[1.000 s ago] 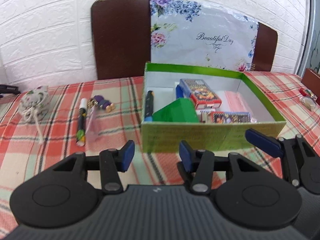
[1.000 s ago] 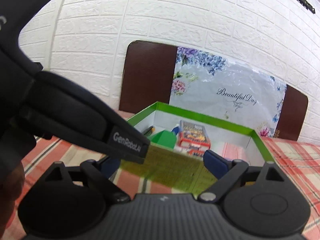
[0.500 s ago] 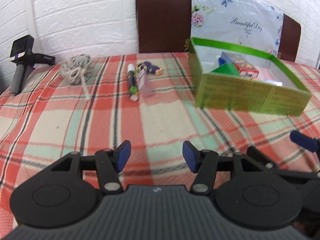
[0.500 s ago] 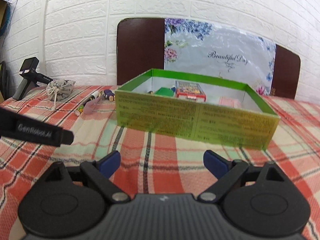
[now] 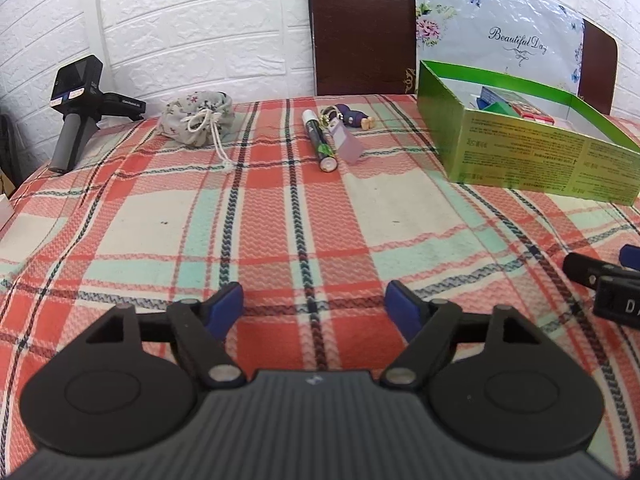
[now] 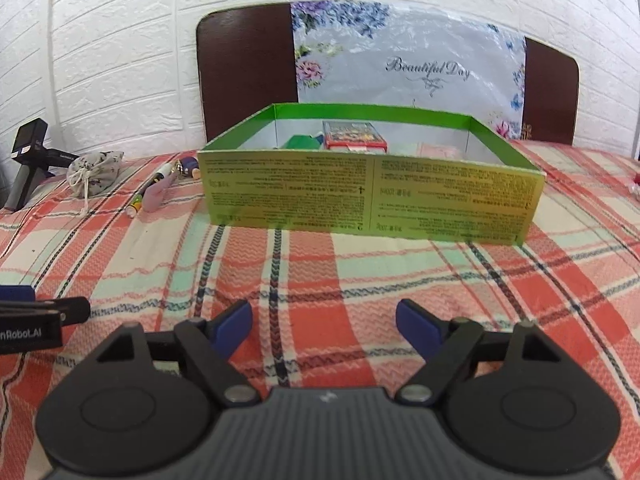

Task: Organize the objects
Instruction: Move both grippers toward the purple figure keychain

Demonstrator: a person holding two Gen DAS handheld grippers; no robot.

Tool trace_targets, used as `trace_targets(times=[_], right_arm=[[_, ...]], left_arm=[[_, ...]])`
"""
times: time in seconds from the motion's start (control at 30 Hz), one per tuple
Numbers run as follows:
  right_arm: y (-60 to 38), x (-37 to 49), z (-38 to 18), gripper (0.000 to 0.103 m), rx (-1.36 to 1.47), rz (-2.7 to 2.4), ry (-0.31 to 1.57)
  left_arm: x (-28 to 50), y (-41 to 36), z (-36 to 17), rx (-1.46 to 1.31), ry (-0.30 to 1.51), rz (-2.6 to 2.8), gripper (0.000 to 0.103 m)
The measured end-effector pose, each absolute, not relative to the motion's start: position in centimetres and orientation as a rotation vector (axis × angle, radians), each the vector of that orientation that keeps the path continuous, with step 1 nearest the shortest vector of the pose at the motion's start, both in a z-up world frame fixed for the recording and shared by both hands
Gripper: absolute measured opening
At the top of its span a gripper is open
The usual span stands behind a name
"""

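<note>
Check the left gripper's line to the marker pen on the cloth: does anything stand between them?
Nothing visible does. The left gripper is open over bare plaid tablecloth, and the marker pen lies ahead. The purple keychain touches its right side; the green box sits farther right.

Tablecloth (image 5: 280, 216): woven plaid cloth, rough zigzag texture, matt. Box (image 6: 372, 192): printed green cardboard, slight sheen outside, white inside. Pouch (image 5: 196, 120): floral fabric, soft, with cotton drawstring. Pen (image 5: 318, 142): glossy plastic. Tag (image 5: 346, 142): smooth lilac plastic, semi-matt. Left gripper (image 5: 314, 304): matt black plastic body, ribbed top, blue rubbery pads (image 5: 228, 304), metal rivets. Right gripper (image 6: 324, 320): same finish. Wall (image 6: 120, 40): white embossed brick panel, matt. Chair back (image 5: 360, 32): dark brown, smooth. Floral sheet (image 6: 412, 60): shiny crinkled plastic.
</note>
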State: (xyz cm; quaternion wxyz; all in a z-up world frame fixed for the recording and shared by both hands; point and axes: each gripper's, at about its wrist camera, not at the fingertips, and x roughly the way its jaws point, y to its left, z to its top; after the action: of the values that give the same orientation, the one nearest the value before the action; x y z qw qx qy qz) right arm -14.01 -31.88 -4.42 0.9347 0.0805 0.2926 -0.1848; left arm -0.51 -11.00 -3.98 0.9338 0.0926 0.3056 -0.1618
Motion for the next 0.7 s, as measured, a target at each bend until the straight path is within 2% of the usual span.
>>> trace_targets(times=[0.7], right_arm=[[-26.9,-10.8,-4.6,0.079,0.092,-0.250,0.629]], left_arm=[[2.5,-6.6,-4.4,0.167,0.601,-0.233,0.096]])
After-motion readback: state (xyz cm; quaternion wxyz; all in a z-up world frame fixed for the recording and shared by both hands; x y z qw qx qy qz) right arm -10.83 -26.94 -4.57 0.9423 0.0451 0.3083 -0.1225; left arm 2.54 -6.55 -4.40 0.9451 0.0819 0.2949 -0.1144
